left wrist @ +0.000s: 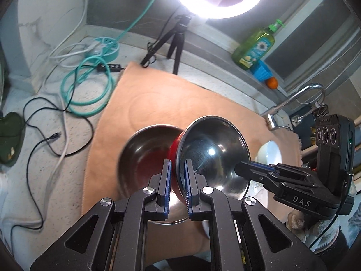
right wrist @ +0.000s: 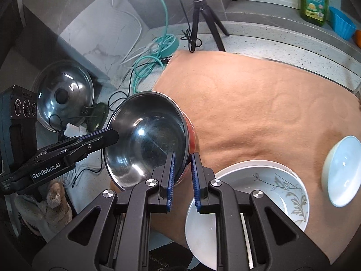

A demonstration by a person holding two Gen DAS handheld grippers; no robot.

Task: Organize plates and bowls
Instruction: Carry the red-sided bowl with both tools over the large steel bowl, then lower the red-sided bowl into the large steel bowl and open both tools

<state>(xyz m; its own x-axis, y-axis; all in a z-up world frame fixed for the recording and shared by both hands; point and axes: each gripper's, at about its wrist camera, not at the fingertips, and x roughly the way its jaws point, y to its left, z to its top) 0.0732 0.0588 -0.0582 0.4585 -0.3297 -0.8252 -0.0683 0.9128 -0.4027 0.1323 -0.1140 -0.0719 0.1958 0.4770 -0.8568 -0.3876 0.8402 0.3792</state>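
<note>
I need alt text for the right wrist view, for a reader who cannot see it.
The right gripper pinches the rim of a tilted steel bowl above an orange cloth, while the left gripper holds the opposite rim. Nearby lie a patterned plate and a white bowl.

We find the far half of the orange cloth (right wrist: 259, 103) bare and passable; its near right corner is blocked by the patterned plate (right wrist: 282, 187) and white bowl (right wrist: 340, 171).

Speckled counter (left wrist: 67, 180) under glaring ring light (left wrist: 218, 4).
Peach cloth (right wrist: 259, 103) spread; grey marbled wall (left wrist: 45, 22), tripod (right wrist: 198, 18) behind.
</note>
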